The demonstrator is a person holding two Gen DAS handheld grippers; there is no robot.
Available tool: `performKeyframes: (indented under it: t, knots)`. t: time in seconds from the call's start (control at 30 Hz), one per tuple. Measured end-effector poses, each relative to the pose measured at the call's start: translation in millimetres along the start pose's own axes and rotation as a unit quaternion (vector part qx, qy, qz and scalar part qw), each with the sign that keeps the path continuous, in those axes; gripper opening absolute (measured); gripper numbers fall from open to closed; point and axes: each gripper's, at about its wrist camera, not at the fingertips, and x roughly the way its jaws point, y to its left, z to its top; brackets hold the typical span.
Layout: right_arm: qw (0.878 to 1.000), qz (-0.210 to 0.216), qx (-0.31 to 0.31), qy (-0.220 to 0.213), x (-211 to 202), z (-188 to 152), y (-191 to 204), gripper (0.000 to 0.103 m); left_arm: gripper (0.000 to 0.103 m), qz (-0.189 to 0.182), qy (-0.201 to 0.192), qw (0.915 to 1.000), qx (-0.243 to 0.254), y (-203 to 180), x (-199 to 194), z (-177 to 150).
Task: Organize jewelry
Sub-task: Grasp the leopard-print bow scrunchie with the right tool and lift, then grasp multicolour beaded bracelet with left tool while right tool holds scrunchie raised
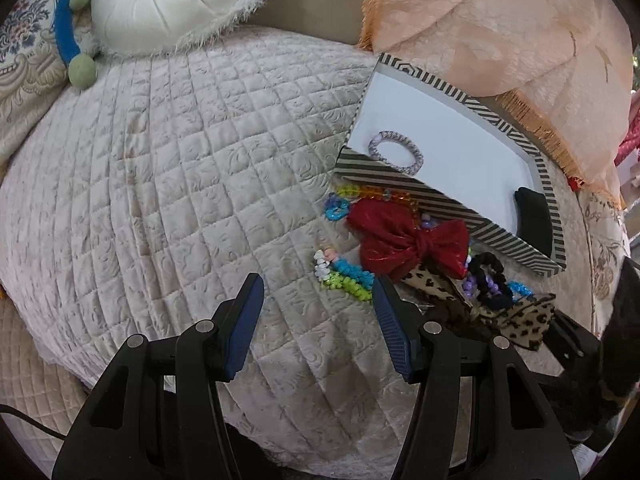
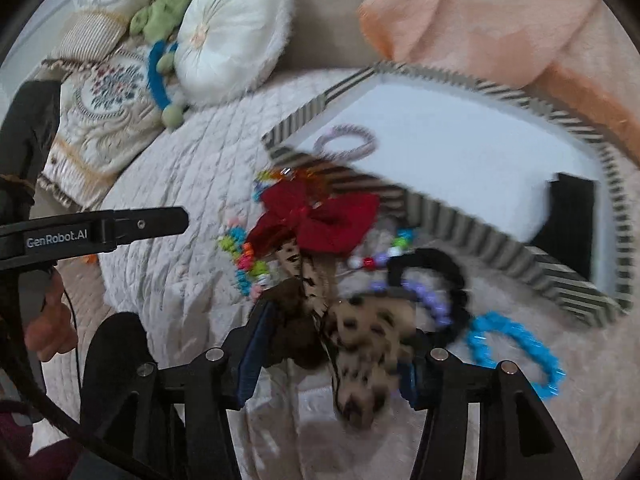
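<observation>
red bow [image 1: 408,242], leopard-print bow [image 2: 360,344], black-and-white striped box [image 1: 424,196].

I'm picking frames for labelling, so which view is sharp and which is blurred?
Left wrist view: sharp, the red bow and striped box crisp, with fisheye bending at the edges. Right wrist view: motion-smeared, especially the leopard-print bow at the right gripper and the box rim.

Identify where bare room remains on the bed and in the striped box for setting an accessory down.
Free: the quilt between round pillow and left claw; the box floor between lilac hair tie and black item. Crowded: around the red bow, against the box's near wall.
</observation>
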Motion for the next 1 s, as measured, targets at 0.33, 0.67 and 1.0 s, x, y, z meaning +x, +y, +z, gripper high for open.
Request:
performKeyframes:
  t: [0.33, 0.67, 1.0]
  knots:
    - [0.999, 0.015, -0.005, -0.034, -28.1, -21.1, 0.3, 0.024, 0.056, 0.014, 0.021, 0.9995, -0.019, 7.4, 18.3, 1.2]
    - [0.994, 0.026, 0.066, -0.082, -81.6, -42.1, -33.5, 0.024, 0.056, 0.052, 0.045, 0.9976, 0.003, -4.2, 51.8, 2.7]
    - [0.993, 0.037, 0.069, -0.09, -85.3, -45.9, -28.0, 0.024, 0.056, 0.022, 0.02, 0.9993, -0.023, -3.8, 44.6, 13.8]
